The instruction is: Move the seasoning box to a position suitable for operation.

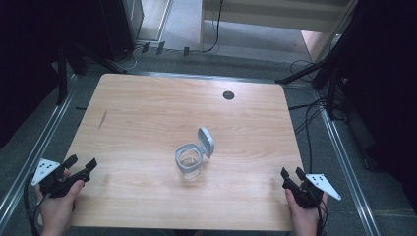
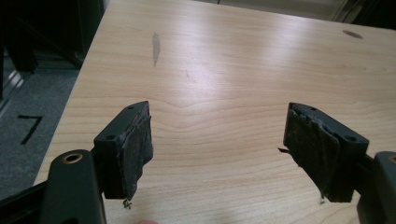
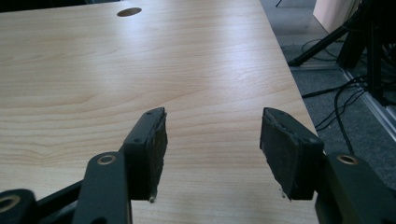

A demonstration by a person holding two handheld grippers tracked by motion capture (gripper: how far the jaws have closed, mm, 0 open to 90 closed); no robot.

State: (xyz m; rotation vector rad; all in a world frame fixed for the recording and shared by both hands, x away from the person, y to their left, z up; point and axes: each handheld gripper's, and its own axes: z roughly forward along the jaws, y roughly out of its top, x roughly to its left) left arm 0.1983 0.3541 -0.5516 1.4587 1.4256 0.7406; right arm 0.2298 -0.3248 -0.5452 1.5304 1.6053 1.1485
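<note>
A clear glass jar (image 1: 189, 163) with a grey hinged lid (image 1: 206, 141) flipped up stands near the middle of the wooden table (image 1: 147, 113). My left gripper (image 1: 80, 163) rests at the table's front left corner, held in a hand, jaws wide apart with nothing between them. Its worn pads (image 2: 135, 149) frame bare wood in the left gripper view. My right gripper (image 1: 292, 173) sits at the front right corner, also open and empty, its pads (image 3: 280, 151) over the table's right edge. Both grippers are well away from the jar.
A round cable hole (image 1: 228, 95) lies at the table's back centre. A dark scuff mark (image 2: 156, 46) is on the left part of the top. Cables (image 1: 310, 123) and black stands crowd the floor to the right; metal rails run along both sides.
</note>
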